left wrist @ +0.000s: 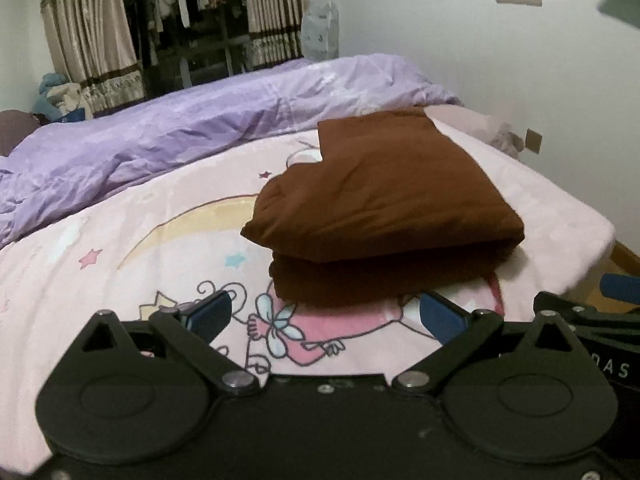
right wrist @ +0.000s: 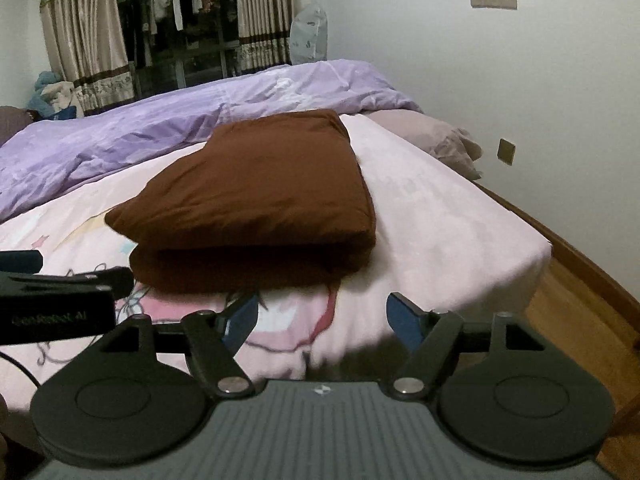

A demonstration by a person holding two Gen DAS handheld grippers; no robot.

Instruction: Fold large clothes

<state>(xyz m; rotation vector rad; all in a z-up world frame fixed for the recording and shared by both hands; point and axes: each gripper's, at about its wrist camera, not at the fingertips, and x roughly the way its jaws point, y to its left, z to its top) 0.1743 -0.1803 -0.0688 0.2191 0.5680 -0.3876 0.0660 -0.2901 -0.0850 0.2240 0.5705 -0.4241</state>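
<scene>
Folded brown soft-fabric garment [right wrist: 248, 196] sat on the pink cartoon-print bedsheet [left wrist: 120, 264]. Left gripper [left wrist: 324, 316] and right gripper [right wrist: 320, 320] were spread, empty. Looked limp, light; best pinched at the thick near fold.

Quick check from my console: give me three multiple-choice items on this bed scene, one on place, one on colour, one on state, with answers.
1. Where does the folded garment lie?
A. on the pink cartoon sheet
B. on the floor
C. on the purple duvet

2. What colour is it?
A. white
B. brown
C. blue

3. How is the right gripper?
A. shut on the garment
B. shut, empty
C. open, empty

Answers: 1 A, it rests on the printed sheet near the bed's edge; 2 B, the fabric is brown throughout; 3 C, its blue pads stand apart with nothing between.
</scene>
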